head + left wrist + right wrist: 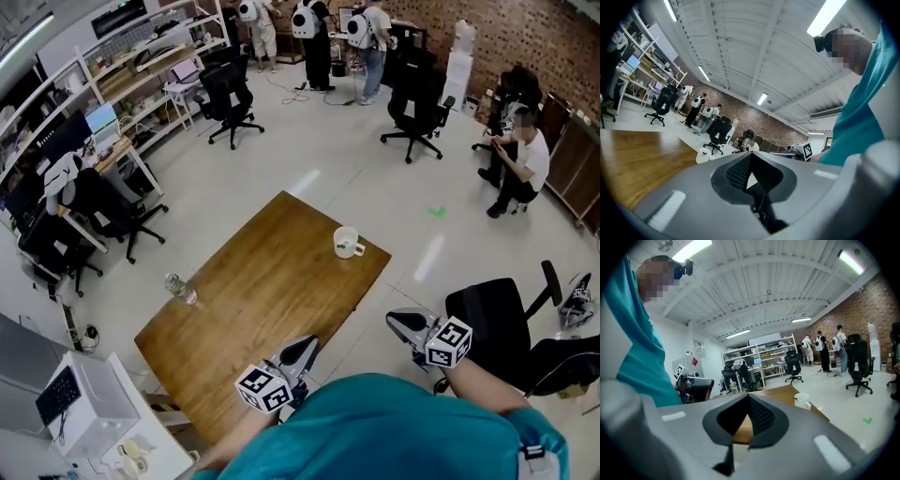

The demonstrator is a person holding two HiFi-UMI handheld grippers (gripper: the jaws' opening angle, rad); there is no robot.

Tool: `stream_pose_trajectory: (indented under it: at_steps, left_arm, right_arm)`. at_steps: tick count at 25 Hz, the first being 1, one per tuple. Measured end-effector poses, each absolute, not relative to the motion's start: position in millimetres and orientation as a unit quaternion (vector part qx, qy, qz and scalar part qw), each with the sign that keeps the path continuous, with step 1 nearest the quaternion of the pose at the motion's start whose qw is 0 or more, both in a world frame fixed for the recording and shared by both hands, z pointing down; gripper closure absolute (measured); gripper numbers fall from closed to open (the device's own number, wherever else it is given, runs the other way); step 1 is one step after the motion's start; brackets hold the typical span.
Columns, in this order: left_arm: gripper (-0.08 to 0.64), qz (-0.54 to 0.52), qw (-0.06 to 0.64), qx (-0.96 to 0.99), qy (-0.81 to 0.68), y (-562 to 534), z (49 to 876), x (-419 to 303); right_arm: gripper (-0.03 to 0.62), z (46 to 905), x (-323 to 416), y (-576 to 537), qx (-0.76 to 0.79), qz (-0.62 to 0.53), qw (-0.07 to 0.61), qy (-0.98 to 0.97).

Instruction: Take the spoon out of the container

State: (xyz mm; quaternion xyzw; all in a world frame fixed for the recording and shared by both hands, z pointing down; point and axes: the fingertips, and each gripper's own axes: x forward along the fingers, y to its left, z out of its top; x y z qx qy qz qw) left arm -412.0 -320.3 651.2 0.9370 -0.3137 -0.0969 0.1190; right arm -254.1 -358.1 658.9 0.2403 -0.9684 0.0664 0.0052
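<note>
A white mug (349,243) stands near the far right edge of the wooden table (253,300); it also shows in the left gripper view (703,155) and the right gripper view (802,401). No spoon can be made out in it from here. My left gripper (305,345) hovers over the table's near edge, close to my body, shut with nothing in it (749,157). My right gripper (394,319) hangs off the table's right side, above the floor. It is also shut and empty (749,397). Both grippers are well short of the mug.
A small clear bottle (180,288) stands at the table's left edge. A black office chair (502,319) is close on my right. A white cabinet (89,403) sits at lower left. More chairs, desks and several people fill the far side of the room.
</note>
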Motion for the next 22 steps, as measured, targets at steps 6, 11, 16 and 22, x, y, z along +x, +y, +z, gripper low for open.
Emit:
stream_pose_trajectory:
  at_steps: [6, 11, 16, 22]
  left_arm:
    - [0.559, -0.084, 0.141, 0.931, -0.326, -419, 658, -371]
    - [0.558, -0.065, 0.161, 0.905, -0.388, -507, 659, -311]
    - [0.507, -0.037, 0.253, 0.869, -0.424, -601, 705, -254]
    - [0.368, -0.043, 0.423, 0.791, -0.440, -692, 780, -255]
  right_arm:
    - [0.591, 657, -208, -447, 0.238, 0.074, -0.006, -0.968]
    - [0.591, 651, -138, -526, 0.190, 0.061, -0.017, -0.980]
    - [0.591, 653, -79, -606, 0.138, 0.061, -0.017, -0.988]
    - [0.591, 661, -78, -668, 0.121, 0.068, -0.009, -0.990]
